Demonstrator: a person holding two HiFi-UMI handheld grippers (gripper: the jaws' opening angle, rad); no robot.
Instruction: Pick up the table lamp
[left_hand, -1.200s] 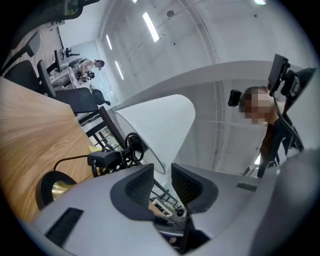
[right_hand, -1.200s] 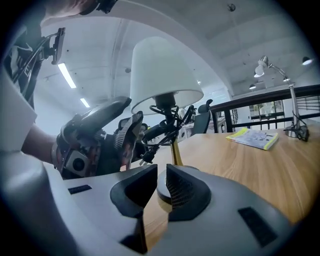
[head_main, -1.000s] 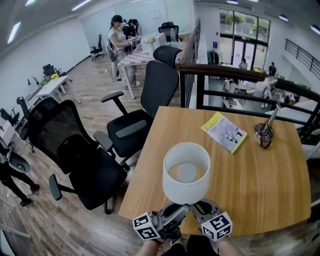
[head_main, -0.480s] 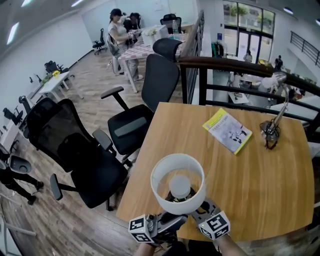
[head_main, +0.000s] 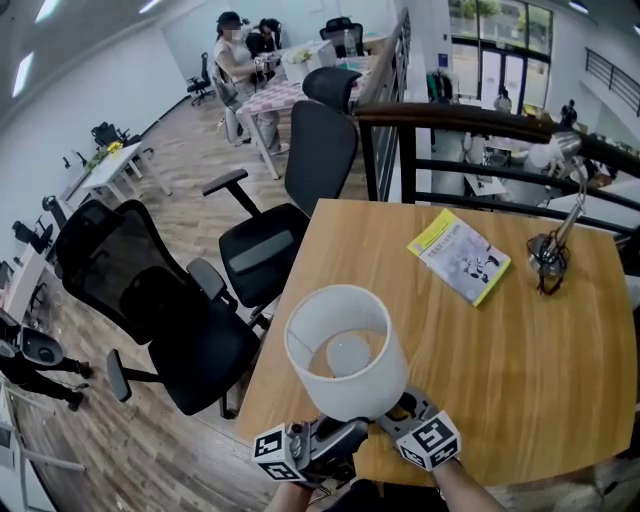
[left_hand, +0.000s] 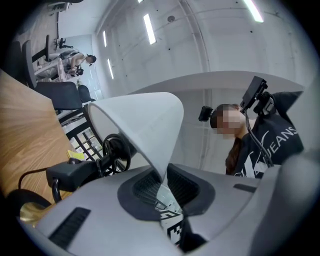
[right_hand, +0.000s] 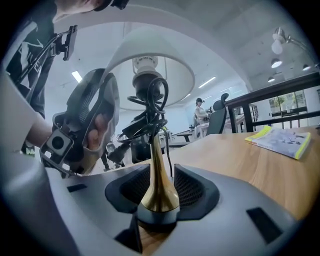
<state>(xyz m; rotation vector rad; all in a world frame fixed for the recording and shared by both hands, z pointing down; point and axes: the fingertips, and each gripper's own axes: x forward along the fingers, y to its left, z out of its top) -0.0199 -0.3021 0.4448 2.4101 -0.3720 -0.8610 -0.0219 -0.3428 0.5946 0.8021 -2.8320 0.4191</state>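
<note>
The table lamp has a white shade (head_main: 345, 350), a gold stem and a black cord wound round its neck. It tilts to the left over the near edge of the wooden table (head_main: 520, 360). My left gripper (head_main: 340, 435) sits under the shade, and in the left gripper view it (left_hand: 162, 187) is shut on the rim of the shade (left_hand: 140, 125). My right gripper (head_main: 397, 412) is beside it. In the right gripper view it (right_hand: 159, 192) is shut on the flared gold foot of the stem (right_hand: 159, 170), with the shade (right_hand: 150, 50) overhead.
A yellow booklet (head_main: 458, 256) lies at the table's far side, and a small metal desk lamp (head_main: 548, 260) stands at the far right. Two black office chairs (head_main: 280, 230) (head_main: 150, 310) stand left of the table. A dark railing (head_main: 500, 120) runs behind it.
The shade has moved left and nearer to me and has tipped from upright to a leftward tilt. Both grippers have kept their hold and shifted slightly left.
</note>
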